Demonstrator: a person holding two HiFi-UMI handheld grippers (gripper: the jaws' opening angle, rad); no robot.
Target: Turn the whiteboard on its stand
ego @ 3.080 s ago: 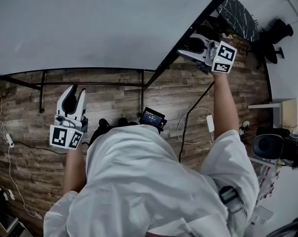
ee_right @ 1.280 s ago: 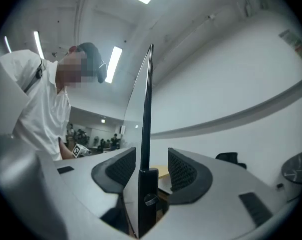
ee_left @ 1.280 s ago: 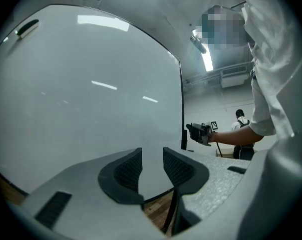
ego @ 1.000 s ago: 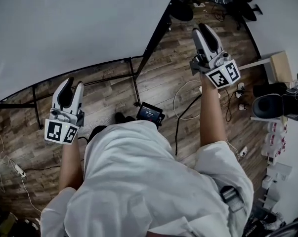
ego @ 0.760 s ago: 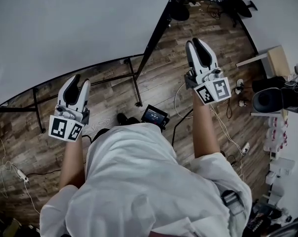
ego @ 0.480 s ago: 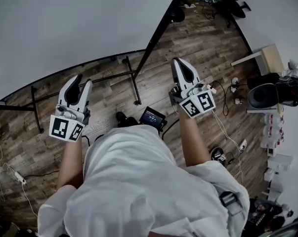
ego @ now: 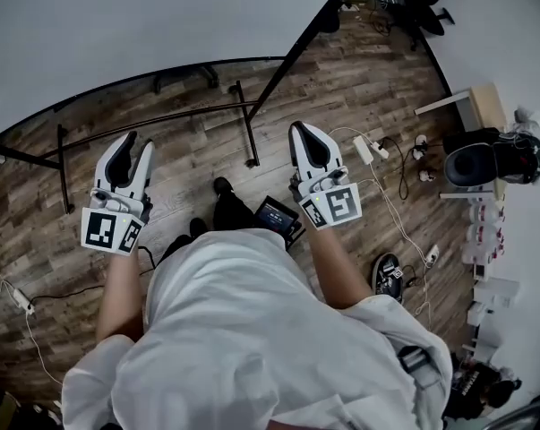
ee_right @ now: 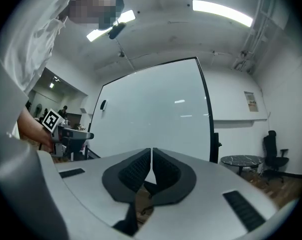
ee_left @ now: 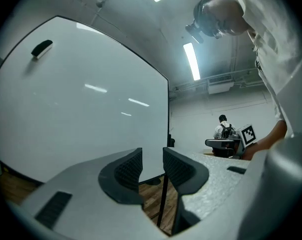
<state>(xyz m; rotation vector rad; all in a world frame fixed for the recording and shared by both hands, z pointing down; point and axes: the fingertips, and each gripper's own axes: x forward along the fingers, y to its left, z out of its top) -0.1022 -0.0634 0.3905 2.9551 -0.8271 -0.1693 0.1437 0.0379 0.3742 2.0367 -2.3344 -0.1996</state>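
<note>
Whiteboard (ego: 117, 16) upright on stand (ego: 244, 133), ahead of both grippers — not touched. Left gripper (ego: 135, 141) jaws apart, empty. Right gripper (ego: 306, 131) jaws together, empty. Power strip (ego: 364, 149) on wood floor (ego: 189, 164).

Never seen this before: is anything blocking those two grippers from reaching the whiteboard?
Nothing visible does. The left gripper and right gripper both face the whiteboard across open air; the bars of its stand lie low by the floor.
</note>
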